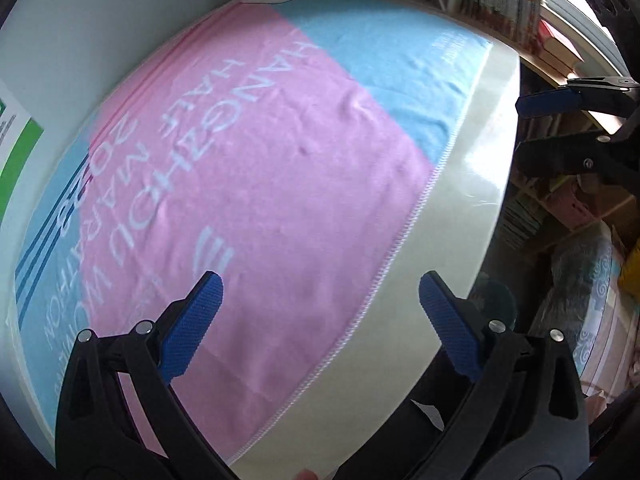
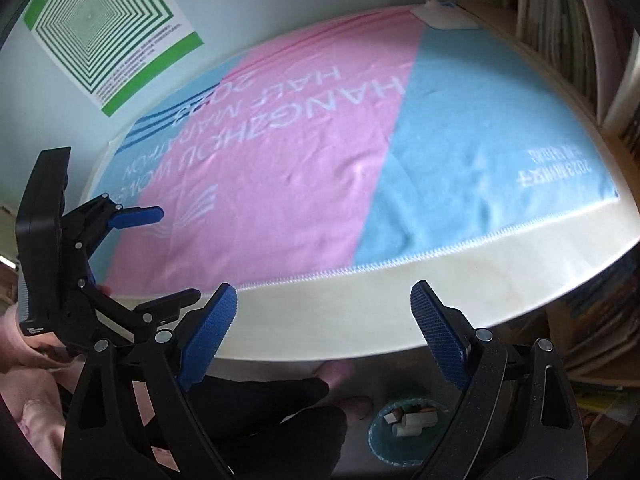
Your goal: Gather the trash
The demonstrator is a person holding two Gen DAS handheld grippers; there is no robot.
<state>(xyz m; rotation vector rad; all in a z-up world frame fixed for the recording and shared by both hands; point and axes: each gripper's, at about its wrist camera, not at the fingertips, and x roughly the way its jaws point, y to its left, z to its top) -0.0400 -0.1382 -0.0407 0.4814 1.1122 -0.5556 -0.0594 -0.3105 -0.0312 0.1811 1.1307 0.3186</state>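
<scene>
Left wrist view first: nearest the lens, the left gripper (image 1: 320, 312) points steeply down at a table (image 1: 472, 184), its two blue-padded fingers (image 1: 192, 324) spread wide apart with nothing between them. Beneath and beyond them lies a pink and pale blue towel (image 1: 260, 184) with white lettering, spread flat over most of the pale tabletop and leaving a bare strip along the near edge. At the right edge of this view the right gripper (image 1: 560, 120) hangs past the table's edge, its jaws parted and empty. Bookshelves (image 1: 500, 0) stand beyond the far side of the table. From the right wrist view, the right gripper's own blue fingers (image 2: 440, 336) also stand wide with nothing held, poised over the table's near edge. Low between them, on the floor below the table edge, sits a small blue-green trash bin (image 2: 384, 440) holding several pale scraps of trash (image 2: 408, 420). To the left, the left gripper is held by a hand (image 2: 32, 348) with a pink sleeve below it. Farther back, a green and white patterned poster (image 2: 104, 28) hangs on the wall behind the table.
</scene>
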